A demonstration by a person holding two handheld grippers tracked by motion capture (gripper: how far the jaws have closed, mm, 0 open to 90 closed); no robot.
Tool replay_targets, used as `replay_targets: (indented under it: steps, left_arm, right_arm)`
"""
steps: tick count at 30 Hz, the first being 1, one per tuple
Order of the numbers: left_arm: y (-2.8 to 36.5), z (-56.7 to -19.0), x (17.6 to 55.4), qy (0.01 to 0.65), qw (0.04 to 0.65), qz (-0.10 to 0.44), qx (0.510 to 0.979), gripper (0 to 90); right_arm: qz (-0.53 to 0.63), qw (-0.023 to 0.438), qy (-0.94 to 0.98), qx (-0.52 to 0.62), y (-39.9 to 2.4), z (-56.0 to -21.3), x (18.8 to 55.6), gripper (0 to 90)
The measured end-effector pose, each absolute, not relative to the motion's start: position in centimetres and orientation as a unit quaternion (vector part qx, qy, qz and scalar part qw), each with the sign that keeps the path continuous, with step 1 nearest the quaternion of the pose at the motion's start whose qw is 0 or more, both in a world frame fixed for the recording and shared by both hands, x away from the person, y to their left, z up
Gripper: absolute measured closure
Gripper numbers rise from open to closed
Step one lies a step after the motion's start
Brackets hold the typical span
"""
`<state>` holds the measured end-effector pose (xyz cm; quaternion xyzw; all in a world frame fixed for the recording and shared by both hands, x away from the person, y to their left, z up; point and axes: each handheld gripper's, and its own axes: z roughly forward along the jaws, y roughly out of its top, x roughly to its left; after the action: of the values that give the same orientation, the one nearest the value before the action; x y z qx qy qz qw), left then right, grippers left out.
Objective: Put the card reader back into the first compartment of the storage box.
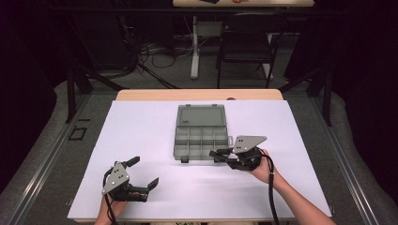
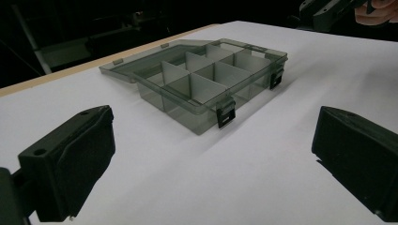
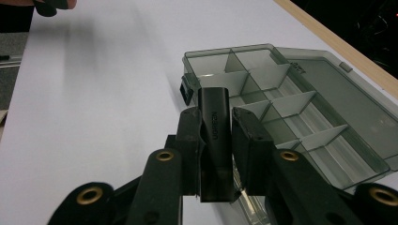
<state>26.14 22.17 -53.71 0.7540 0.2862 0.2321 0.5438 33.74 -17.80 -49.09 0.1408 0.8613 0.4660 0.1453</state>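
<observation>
Right tool clamps black adapter (printed lettering) beside open organizer box.

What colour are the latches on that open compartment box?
Black latches, clearest in the left gripper view.

A white sheet covers the wooden table, which stands on grey floor. Beyond it stand a dark chair and a white table leg, with cables in a dim room.
</observation>
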Motion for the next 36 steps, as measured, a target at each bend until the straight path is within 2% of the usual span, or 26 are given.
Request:
replay_targets:
  steps: [36]
  left_arm:
    - [22.1,-53.8,26.2,0.288,0.543,0.23,0.754,0.1]
  right_arm:
    - [0.465,0.163,0.855,0.162,-16.3,-48.1,36.0,73.7]
